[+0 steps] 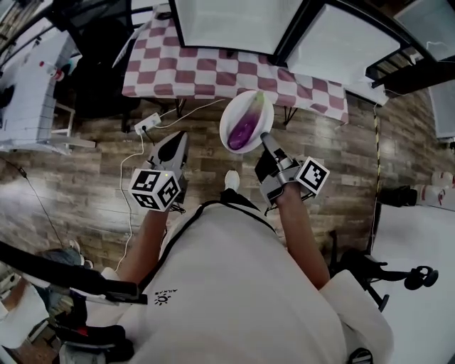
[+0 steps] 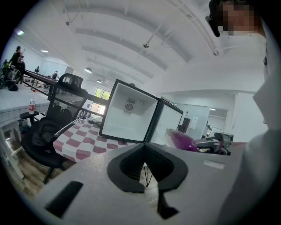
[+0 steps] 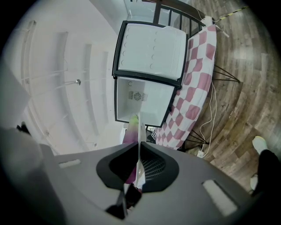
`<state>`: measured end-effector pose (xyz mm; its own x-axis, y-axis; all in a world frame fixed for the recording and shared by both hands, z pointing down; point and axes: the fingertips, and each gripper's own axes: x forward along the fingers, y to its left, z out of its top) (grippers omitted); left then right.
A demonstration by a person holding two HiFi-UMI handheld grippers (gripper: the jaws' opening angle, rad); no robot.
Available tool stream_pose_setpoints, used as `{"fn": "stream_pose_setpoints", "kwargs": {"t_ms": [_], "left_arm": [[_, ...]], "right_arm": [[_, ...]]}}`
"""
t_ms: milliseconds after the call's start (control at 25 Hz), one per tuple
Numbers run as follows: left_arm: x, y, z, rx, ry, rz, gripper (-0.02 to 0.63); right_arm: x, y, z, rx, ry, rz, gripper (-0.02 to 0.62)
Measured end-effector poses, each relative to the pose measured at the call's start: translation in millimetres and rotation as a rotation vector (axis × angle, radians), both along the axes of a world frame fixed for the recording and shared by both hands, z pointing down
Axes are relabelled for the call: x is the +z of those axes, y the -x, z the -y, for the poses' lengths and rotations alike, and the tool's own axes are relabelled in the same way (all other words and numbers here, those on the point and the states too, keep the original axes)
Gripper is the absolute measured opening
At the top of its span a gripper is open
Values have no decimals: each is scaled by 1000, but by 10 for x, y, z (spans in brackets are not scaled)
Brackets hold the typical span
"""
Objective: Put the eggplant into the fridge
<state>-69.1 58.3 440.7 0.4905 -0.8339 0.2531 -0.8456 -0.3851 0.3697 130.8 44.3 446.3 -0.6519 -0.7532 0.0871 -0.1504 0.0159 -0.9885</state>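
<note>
A purple eggplant (image 1: 244, 128) with a green stem lies on a white plate (image 1: 259, 106). My right gripper (image 1: 264, 139) is shut on the plate's near rim and holds it over the wooden floor. In the right gripper view the plate (image 3: 139, 132) shows edge-on between the jaws, with the eggplant (image 3: 130, 132) to its left. My left gripper (image 1: 173, 146) is shut and empty, left of the plate. Ahead, the small white fridge (image 1: 234, 21) stands on a table with a red-and-white checked cloth (image 1: 206, 71). Its door (image 1: 341, 43) is swung open to the right.
A white power strip (image 1: 147, 124) and cables lie on the floor in front of the table. A black office chair (image 2: 44, 132) stands left of the table, and a white desk (image 1: 28, 85) is further left. Black gear (image 1: 398, 195) sits on the floor at right.
</note>
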Motion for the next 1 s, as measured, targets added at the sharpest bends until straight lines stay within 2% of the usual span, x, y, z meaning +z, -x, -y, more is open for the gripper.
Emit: {"fn": "stream_pose_setpoints", "kwargs": {"t_ms": [440,1000], "left_arm": [[-5,-280,438,-63,-3,15,6],[50,-640,851,-87,0,27,6]], "right_arm": [[26,-199,584,-77,-5,8,23],[158,-486,1014,-114,12,16,23]]}}
